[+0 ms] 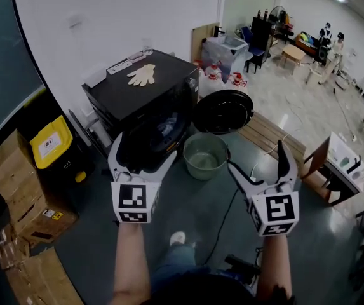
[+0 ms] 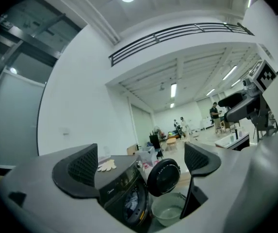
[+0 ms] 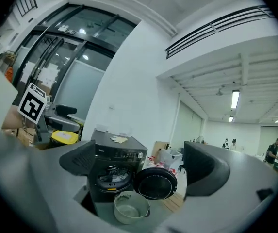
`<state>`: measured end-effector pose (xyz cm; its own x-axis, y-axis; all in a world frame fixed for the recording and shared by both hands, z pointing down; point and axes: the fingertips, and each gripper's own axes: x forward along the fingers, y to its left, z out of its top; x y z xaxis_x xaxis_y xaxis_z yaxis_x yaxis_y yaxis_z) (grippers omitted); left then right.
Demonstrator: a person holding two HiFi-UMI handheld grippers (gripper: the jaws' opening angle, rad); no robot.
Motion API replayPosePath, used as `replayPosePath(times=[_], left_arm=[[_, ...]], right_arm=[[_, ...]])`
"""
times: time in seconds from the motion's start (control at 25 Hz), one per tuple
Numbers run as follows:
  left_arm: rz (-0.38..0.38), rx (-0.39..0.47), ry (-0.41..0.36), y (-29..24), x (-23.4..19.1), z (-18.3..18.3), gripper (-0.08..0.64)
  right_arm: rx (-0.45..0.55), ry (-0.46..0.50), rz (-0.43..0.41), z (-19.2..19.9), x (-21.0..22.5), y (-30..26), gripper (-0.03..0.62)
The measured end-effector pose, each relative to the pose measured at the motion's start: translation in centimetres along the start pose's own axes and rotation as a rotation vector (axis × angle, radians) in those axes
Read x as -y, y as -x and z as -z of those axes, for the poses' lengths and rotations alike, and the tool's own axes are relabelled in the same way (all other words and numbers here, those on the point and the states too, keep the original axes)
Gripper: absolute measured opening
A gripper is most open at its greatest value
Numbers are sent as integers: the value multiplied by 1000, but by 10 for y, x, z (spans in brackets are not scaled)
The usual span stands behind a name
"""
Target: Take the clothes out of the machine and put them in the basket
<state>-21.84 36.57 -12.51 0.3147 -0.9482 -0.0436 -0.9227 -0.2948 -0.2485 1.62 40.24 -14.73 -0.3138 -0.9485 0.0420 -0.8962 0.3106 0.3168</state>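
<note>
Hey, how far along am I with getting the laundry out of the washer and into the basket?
Done: the door of the washer is open and the basket sits in front of it. In hand: nothing; the left gripper and right gripper hover short of the machine, jaws apart and empty. Left: the clothes are inside the washer and the basket looks empty, so all the unloading remains.

The machine's (image 1: 145, 97) drum mouth (image 1: 159, 132) gapes straight ahead of the left gripper (image 1: 142, 154), with nothing across it. Its round door (image 1: 223, 111) hangs swung out ahead of the right gripper (image 1: 258, 157), walling that side. The basket (image 1: 186, 152) stands open-topped just below the door, ahead between both grippers. A cable (image 1: 229, 218) trails over the floor beneath the right gripper.
</note>
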Motion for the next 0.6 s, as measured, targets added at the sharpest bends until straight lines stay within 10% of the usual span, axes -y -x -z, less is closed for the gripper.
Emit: replayPosePath(times=[0.6], left_arm=[[129, -14, 0, -157, -74, 38, 549]], right_arm=[[-86, -24, 104, 3, 3, -144, 566]])
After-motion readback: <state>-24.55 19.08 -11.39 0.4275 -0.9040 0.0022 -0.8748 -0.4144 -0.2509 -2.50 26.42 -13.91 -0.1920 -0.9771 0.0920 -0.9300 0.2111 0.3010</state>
